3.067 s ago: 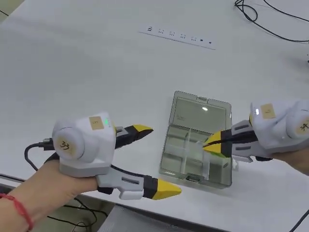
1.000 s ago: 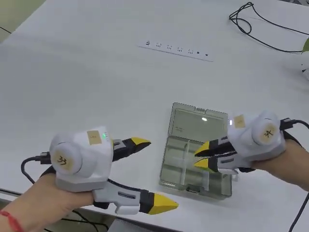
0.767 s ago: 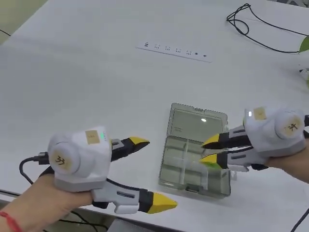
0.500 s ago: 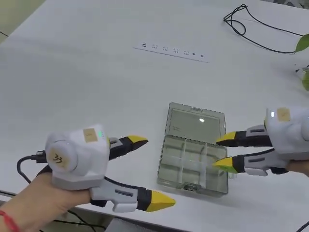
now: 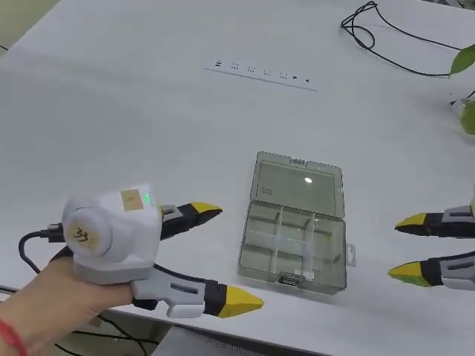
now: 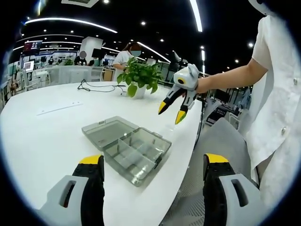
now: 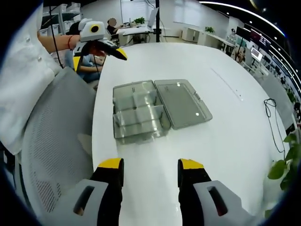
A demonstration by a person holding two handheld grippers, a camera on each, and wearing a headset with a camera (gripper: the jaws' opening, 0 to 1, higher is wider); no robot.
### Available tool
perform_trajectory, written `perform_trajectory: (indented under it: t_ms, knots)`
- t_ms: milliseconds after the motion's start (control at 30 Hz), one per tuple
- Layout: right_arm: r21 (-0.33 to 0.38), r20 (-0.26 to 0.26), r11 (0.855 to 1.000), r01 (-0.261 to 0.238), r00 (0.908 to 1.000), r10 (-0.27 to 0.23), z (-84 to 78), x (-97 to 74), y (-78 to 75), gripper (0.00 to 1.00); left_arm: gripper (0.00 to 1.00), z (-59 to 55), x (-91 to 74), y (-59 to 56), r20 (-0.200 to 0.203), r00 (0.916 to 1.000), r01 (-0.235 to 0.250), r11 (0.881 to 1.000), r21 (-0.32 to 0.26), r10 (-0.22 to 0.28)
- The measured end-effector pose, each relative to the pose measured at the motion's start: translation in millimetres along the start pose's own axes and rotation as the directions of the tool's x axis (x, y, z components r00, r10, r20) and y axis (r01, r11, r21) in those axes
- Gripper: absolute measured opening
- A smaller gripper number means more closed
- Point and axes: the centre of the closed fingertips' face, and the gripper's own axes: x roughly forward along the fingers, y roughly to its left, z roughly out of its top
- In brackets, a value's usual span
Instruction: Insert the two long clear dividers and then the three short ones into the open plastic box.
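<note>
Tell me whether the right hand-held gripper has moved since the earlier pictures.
Yes. The right hand-held gripper was over the open clear grey plastic box; it now sits off to its right.

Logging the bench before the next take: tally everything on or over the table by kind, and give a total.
Grippers: 2, left gripper and right gripper
Plastic box: 1
Power strip: 1
Black cable: 1
Potted plant: 1
Total: 6
</note>
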Motion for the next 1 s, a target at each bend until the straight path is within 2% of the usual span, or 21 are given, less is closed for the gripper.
perform_trajectory:
  t_ms: [167,300,400,467,567,667,767,967,1000]
  knots:
    - [-0.003,-0.088,1.000,-0.008,0.9961,0.008,-35.2,-1.2,-4.5,0.50,0.88,0.6,-1.2,0.4,0.001,1.0000,-0.003,1.000,-0.003,0.003]
    - [-0.015,-0.162,1.000,-0.007,0.9868,0.004,-63.3,-0.5,-10.4,0.50,0.88,1.7,-2.1,1.1,0.000,1.0000,-0.005,1.000,-0.003,0.005]
    - [-0.013,-0.211,1.000,-0.012,0.9773,0.009,-81.3,1.4,-13.3,0.50,0.88,1.6,-2.9,2.3,0.000,1.0000,-0.007,1.000,-0.005,0.007]
    - [-0.032,-0.251,0.999,-0.019,0.9679,0.011,-93.6,3.4,-15.4,0.50,0.88,1.2,-2.9,2.4,-0.002,1.0000,-0.007,1.000,-0.004,0.007]
    - [-0.053,-0.293,0.998,-0.031,0.9560,0.014,-104.2,5.5,-17.6,0.49,0.88,1.0,-3.3,2.4,-0.006,0.9999,-0.008,1.000,-0.006,0.008]
    - [-0.051,-0.315,0.998,-0.043,0.9489,0.025,-111.5,7.7,-18.6,0.49,0.88,0.7,-3.5,3.0,-0.009,0.9999,-0.012,1.000,-0.010,0.011]
    - [-0.071,-0.350,0.996,-0.050,0.9364,0.022,-120.7,9.1,-21.4,0.48,0.88,0.6,-3.3,2.7,-0.012,0.9999,-0.010,1.000,-0.010,0.010]
    - [-0.090,-0.387,0.994,-0.056,0.9218,0.017,-131.5,9.7,-23.0,0.45,0.87,0.3,-2.9,3.6,-0.015,0.9998,-0.010,1.000,-0.012,0.010]
    - [-0.102,-0.384,0.994,-0.048,0.9233,0.005,-130.3,9.5,-26.5,0.44,0.87,0.5,-2.8,3.7,-0.014,0.9998,-0.010,1.000,-0.013,0.010]
